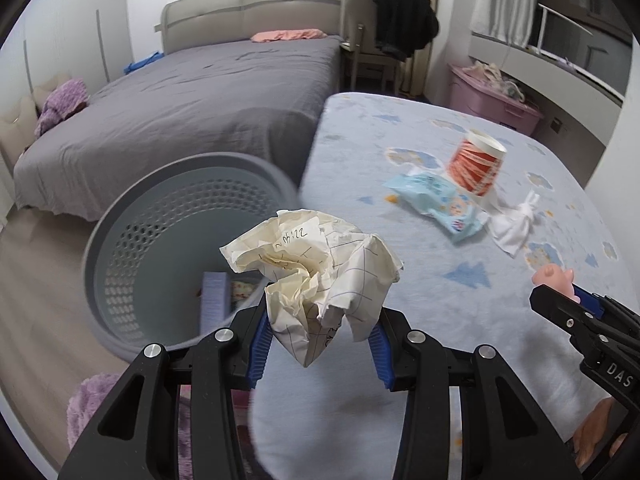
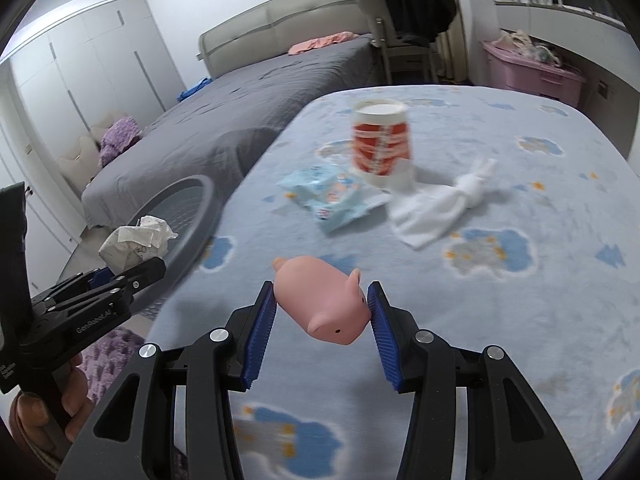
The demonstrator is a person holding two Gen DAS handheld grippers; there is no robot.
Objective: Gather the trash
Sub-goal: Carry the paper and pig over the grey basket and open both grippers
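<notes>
Bedroom, grey bed (image 1: 208, 92) behind. Grey perforated basket (image 1: 120, 240) on floor holds purple box (image 1: 216, 300). Left gripper (image 1: 320, 344) clamps crumpled paper (image 1: 316, 268) beside basket rim. Right gripper (image 2: 322, 320) pinches pink pig toy (image 2: 324, 304) above blue blanket (image 2: 500, 300). Orange cup (image 2: 380, 140) upright, contents unseen.

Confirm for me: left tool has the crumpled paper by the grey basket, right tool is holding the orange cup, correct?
Not quite. The right tool is holding the pink pig toy, as the right wrist view shows; the orange cup stands on the blue bedsheet. The left tool does have the crumpled paper by the grey basket.
</notes>
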